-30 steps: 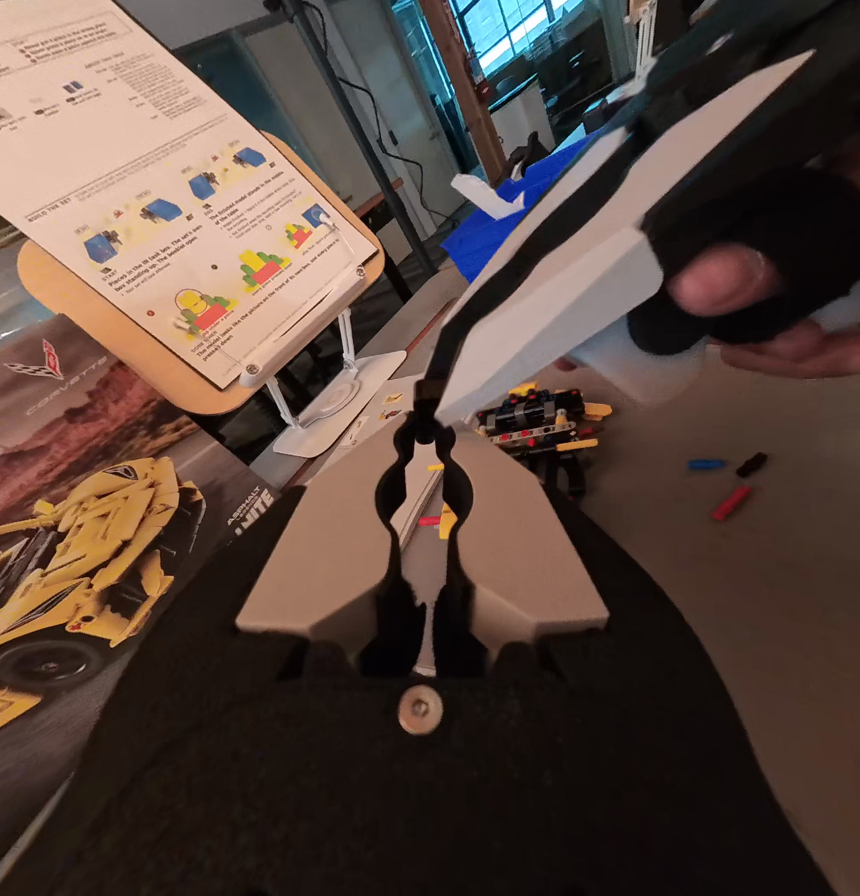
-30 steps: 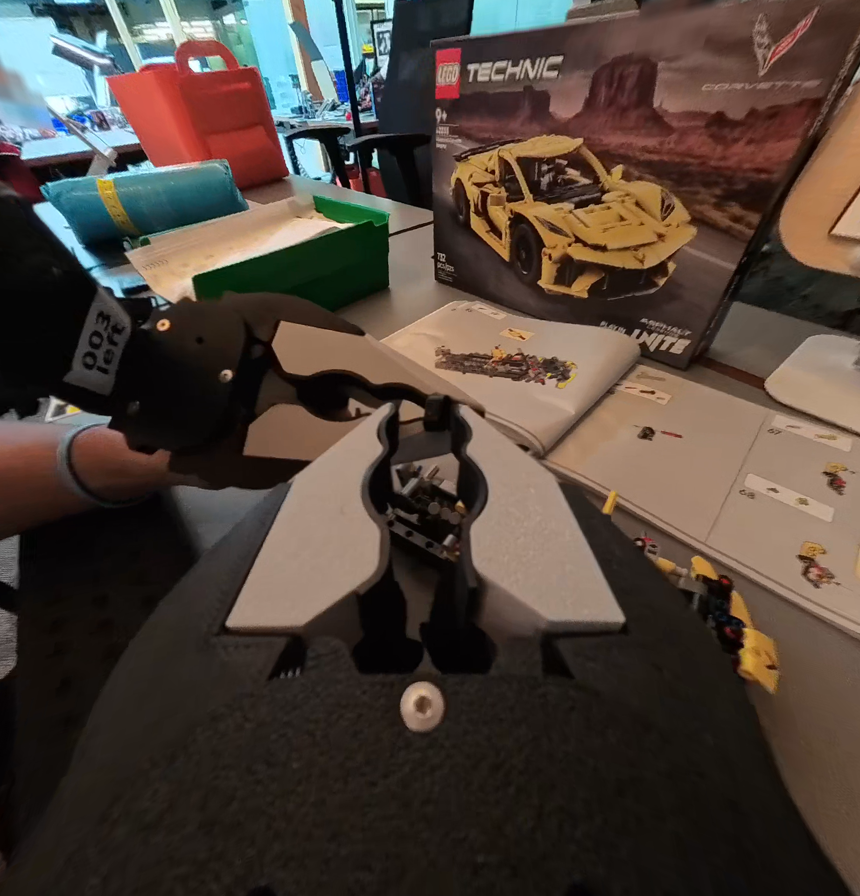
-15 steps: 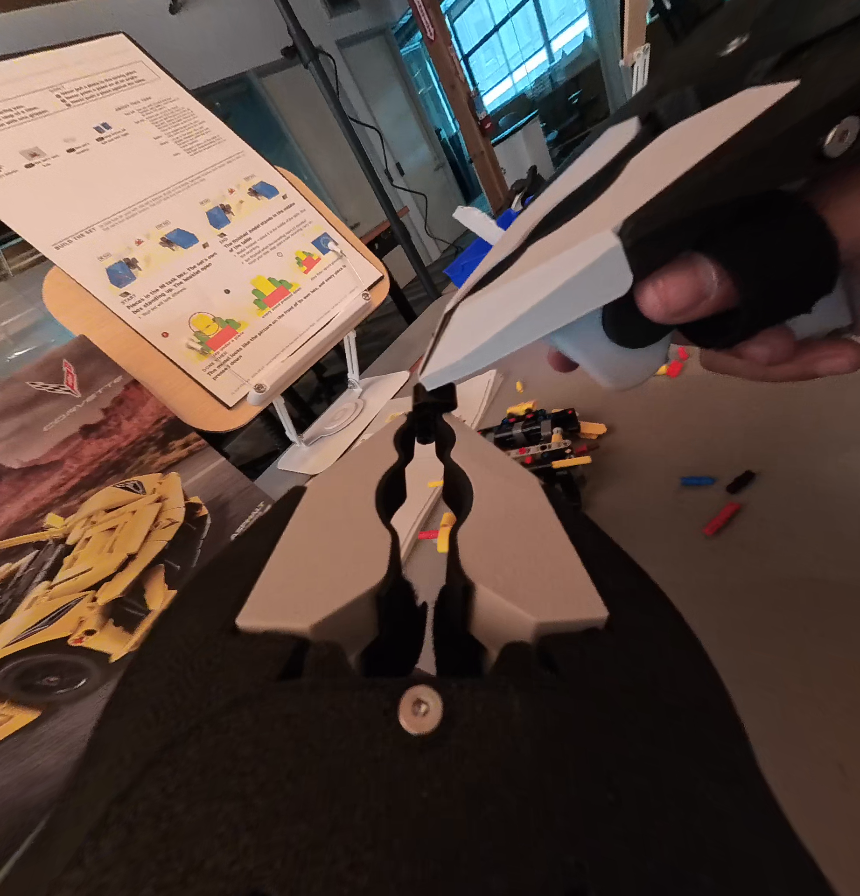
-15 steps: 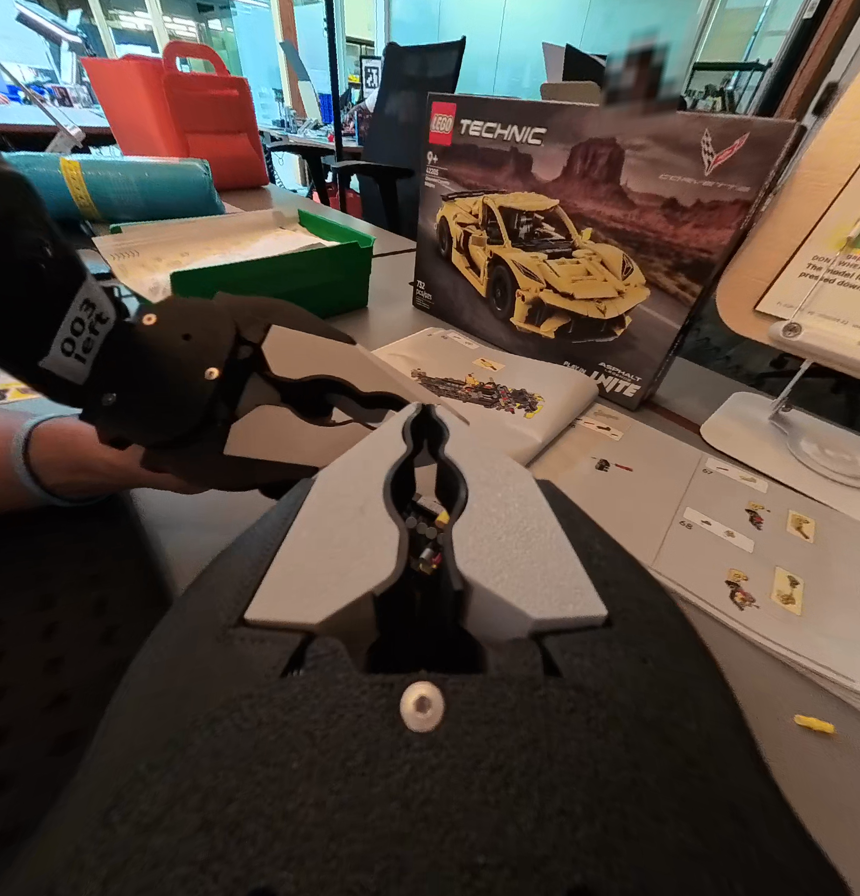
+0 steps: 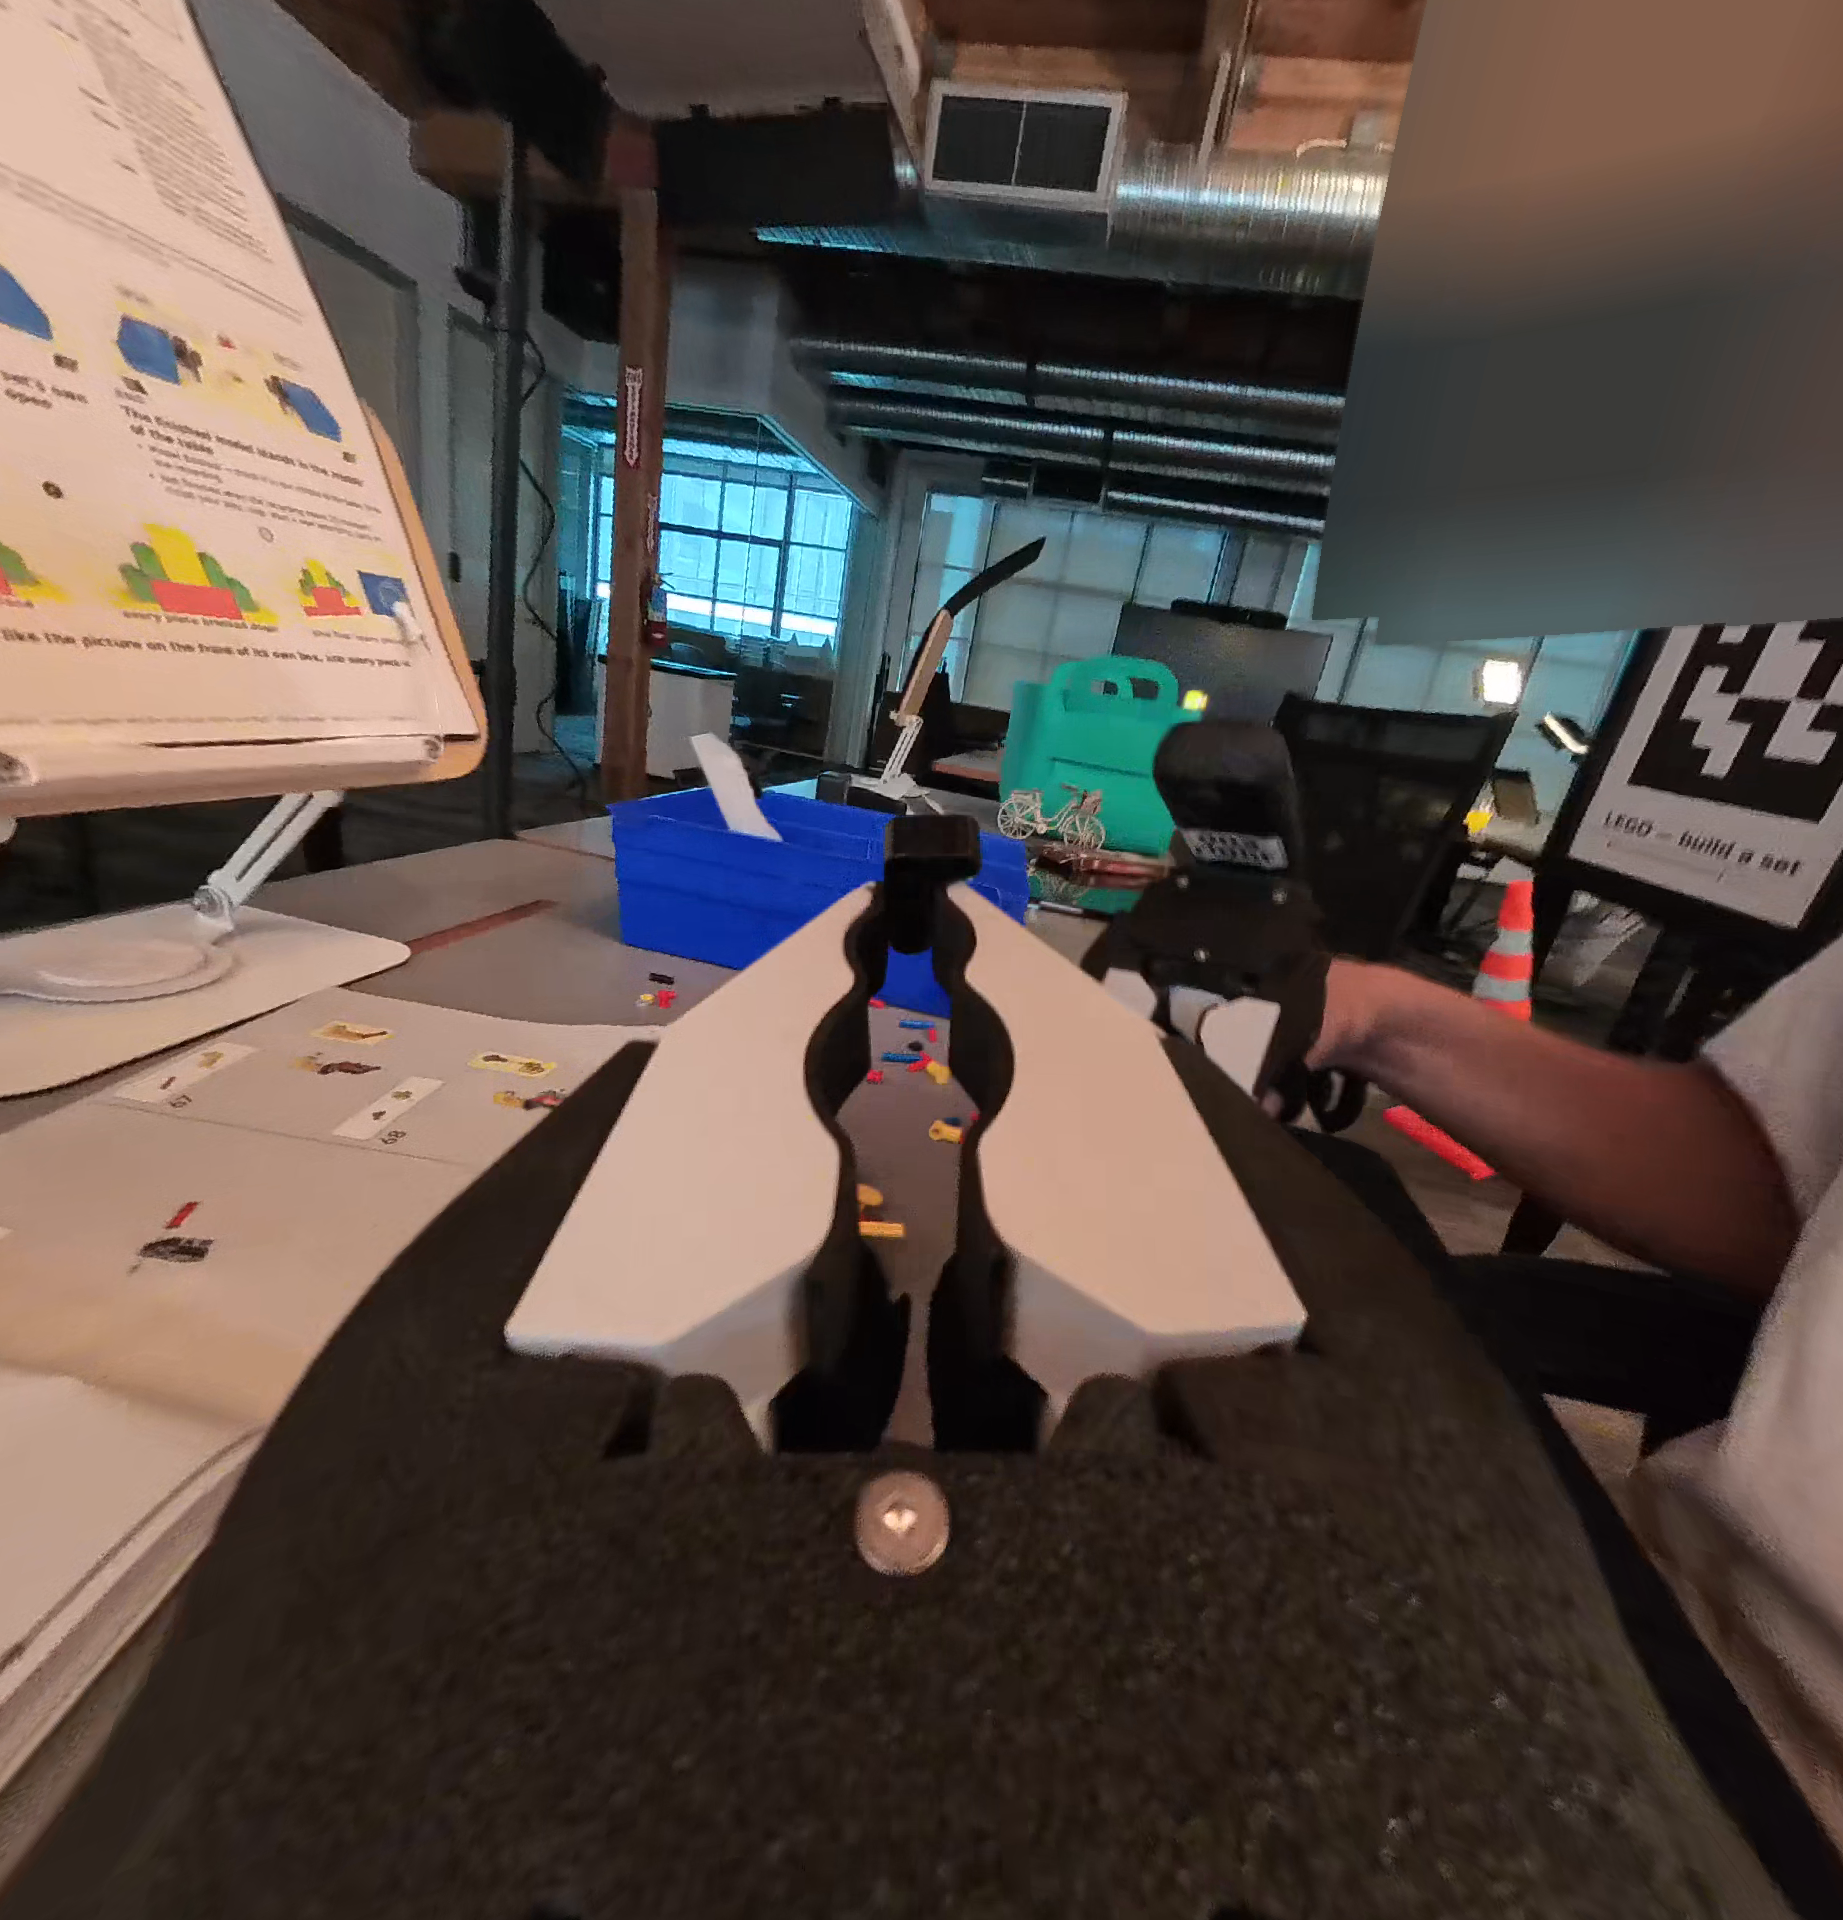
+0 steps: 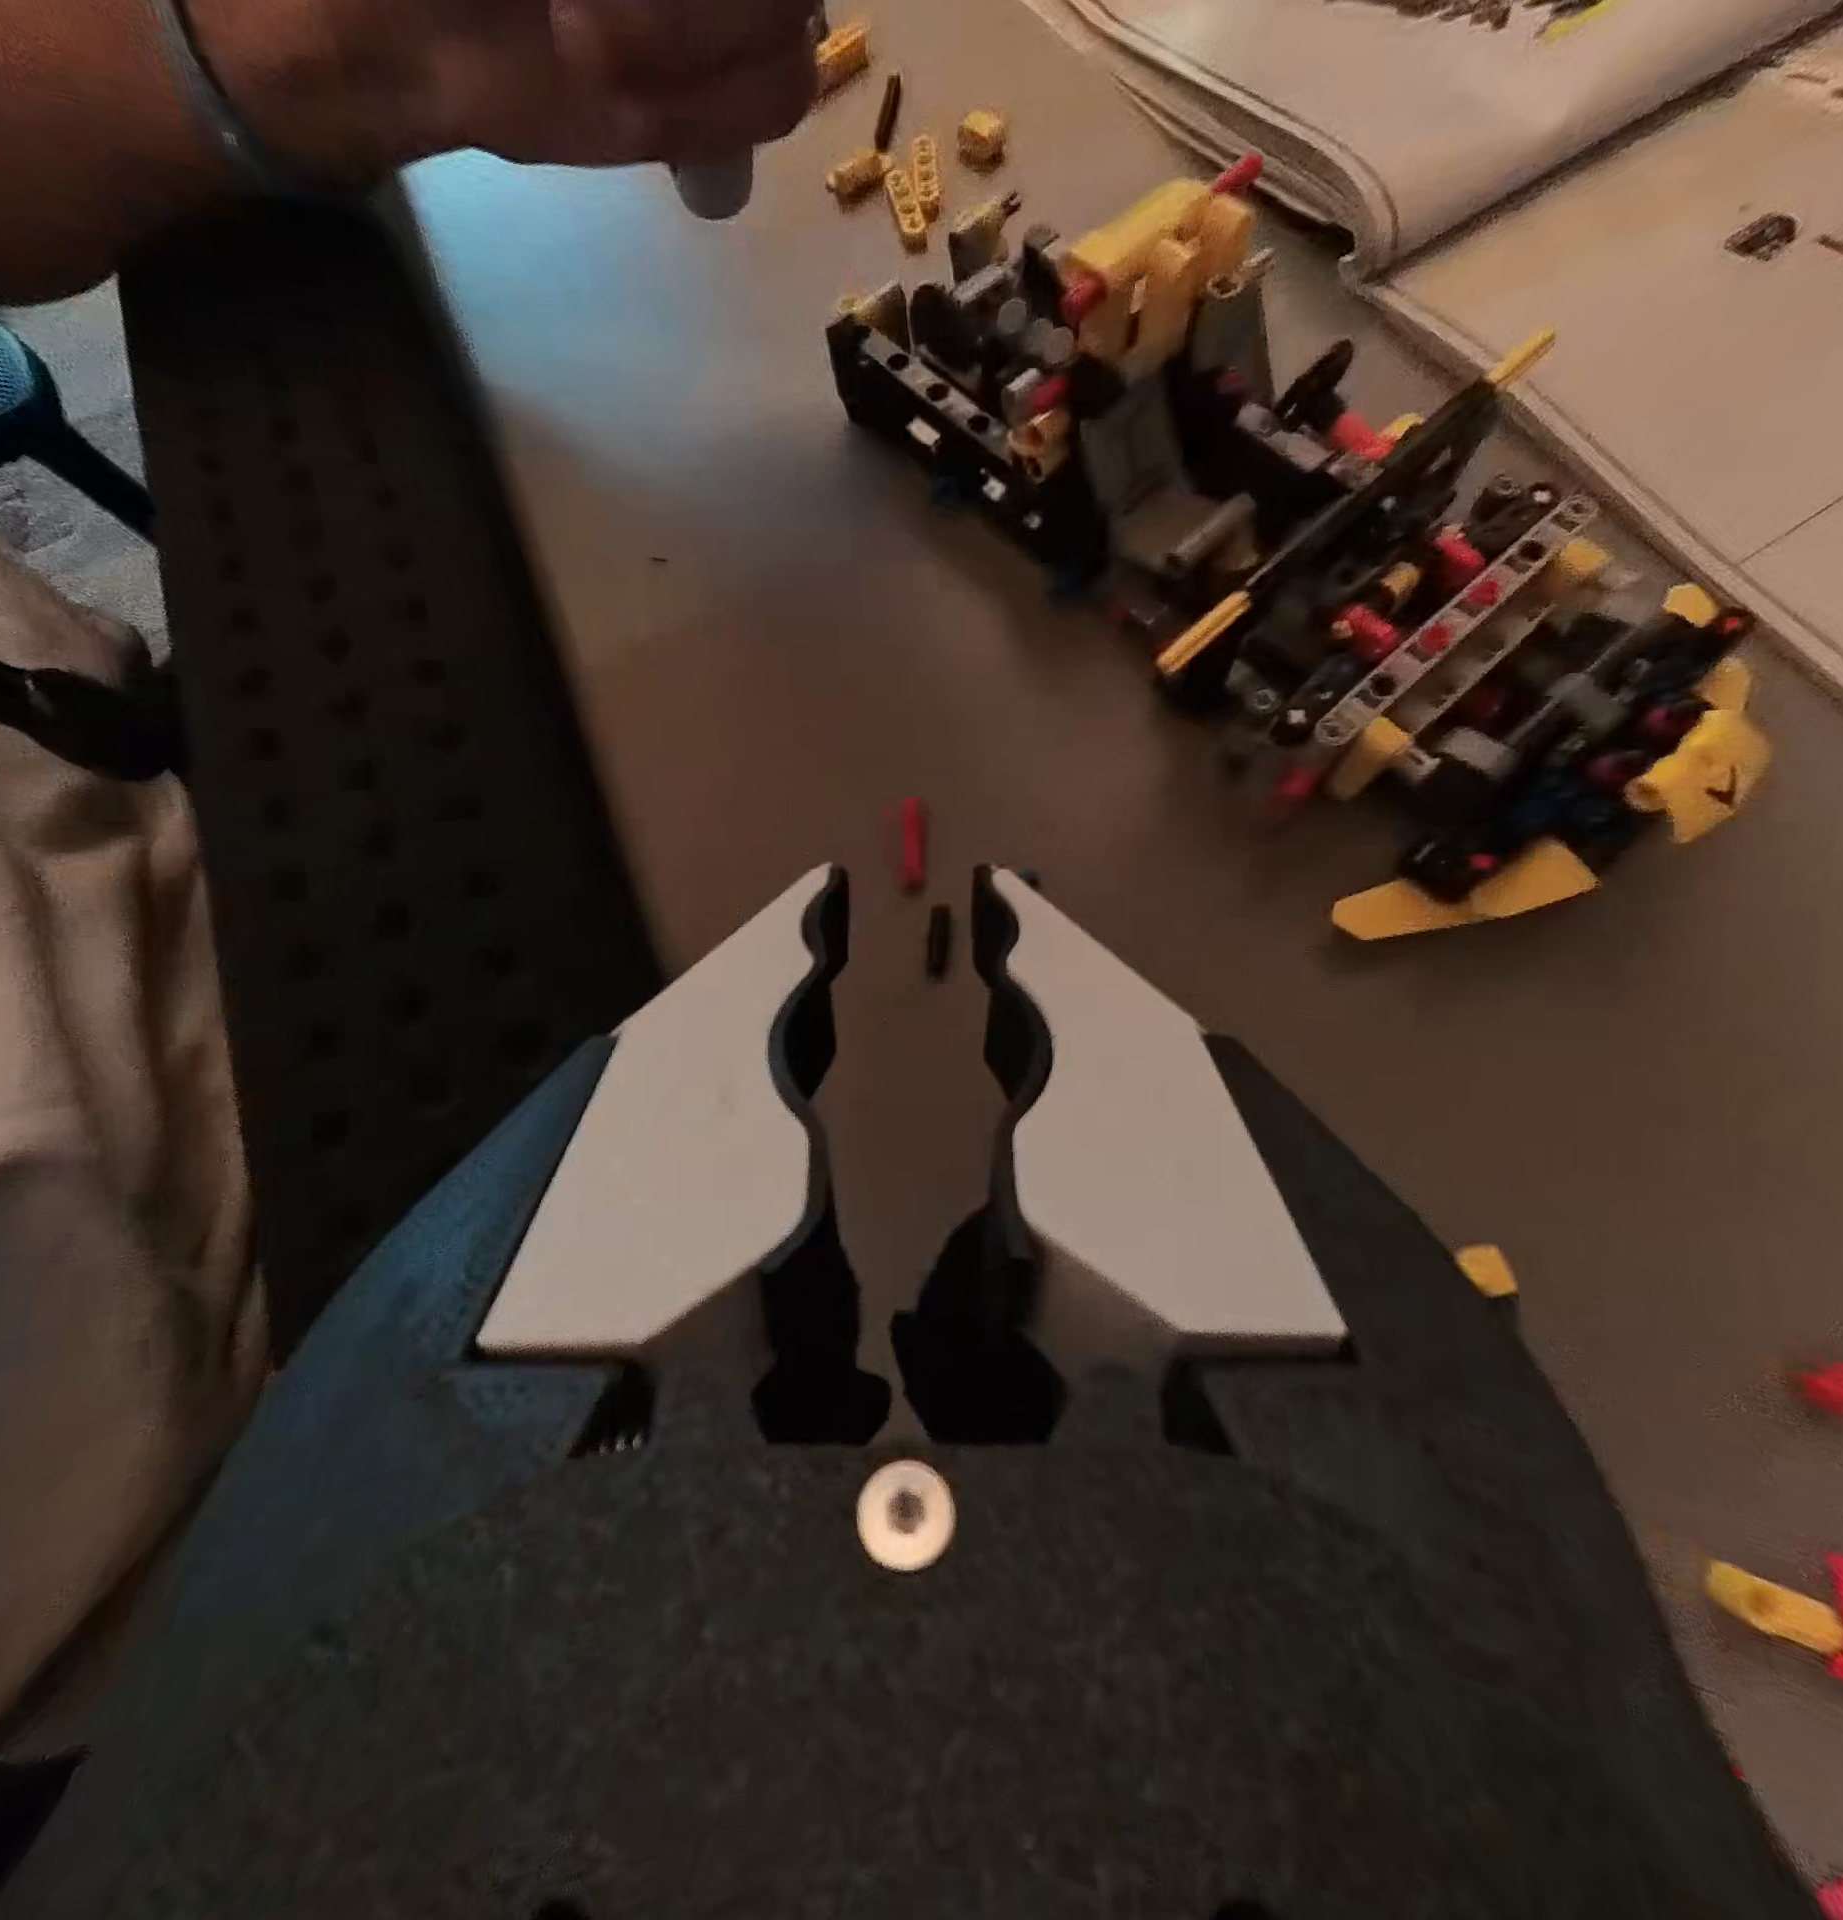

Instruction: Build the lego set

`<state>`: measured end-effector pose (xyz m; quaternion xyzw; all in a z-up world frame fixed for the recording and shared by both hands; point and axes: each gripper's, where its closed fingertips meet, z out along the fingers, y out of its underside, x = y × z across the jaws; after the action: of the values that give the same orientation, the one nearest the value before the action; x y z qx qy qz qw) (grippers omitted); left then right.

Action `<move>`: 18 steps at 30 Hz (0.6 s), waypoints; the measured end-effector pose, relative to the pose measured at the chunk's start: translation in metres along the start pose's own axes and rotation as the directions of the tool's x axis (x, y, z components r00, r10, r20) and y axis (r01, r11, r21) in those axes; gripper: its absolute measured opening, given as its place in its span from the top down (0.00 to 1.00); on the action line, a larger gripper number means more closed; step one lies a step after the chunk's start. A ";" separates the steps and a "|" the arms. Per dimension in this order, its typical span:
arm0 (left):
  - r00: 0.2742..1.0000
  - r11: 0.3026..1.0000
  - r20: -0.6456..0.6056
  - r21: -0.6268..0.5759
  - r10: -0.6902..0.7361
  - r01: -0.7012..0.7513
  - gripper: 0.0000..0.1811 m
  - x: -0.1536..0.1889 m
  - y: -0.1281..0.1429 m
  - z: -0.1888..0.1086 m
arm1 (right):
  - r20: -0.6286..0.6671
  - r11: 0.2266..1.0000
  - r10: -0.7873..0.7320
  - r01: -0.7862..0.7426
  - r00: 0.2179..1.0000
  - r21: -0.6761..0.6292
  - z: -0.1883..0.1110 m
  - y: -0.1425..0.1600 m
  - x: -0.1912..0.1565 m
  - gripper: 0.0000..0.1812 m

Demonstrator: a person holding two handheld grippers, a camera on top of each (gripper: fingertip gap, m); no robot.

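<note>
Black piece [image 5: 931, 847] pinched in left gripper [image 5: 912, 914]; right gripper [image 6: 909, 883] agape

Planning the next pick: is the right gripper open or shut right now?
Open. The right gripper shows a clear gap between its fingertips, with bare table and a small black pin visible through it.

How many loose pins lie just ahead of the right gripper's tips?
2. A red pin lies on the table just beyond the open right gripper; a black pin lies nearer, between its fingers. More may be hidden under the gripper body.
</note>
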<state>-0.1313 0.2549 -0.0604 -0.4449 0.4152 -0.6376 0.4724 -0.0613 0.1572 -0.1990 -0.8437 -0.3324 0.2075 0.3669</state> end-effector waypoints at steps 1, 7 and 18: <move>1.000 1.000 0.001 0.006 -0.024 0.024 0.96 -0.003 -0.001 -0.001 | -0.022 1.000 -0.004 0.005 1.000 0.001 0.002 0.004 0.000 0.89; 0.996 0.996 0.030 0.053 -0.078 0.076 0.96 -0.017 -0.011 -0.010 | -0.155 0.994 0.086 -0.095 0.984 -0.052 0.023 0.022 0.018 0.93; 0.997 0.997 0.016 -0.014 -0.075 0.075 0.96 -0.025 -0.003 -0.014 | 0.168 0.891 -0.425 0.444 0.889 -0.098 0.016 0.014 0.020 0.90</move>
<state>-0.1416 0.2812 -0.0653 -0.4686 0.3993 -0.6482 0.4483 -0.0509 0.1720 -0.2225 -0.7534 -0.5514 0.1568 0.3220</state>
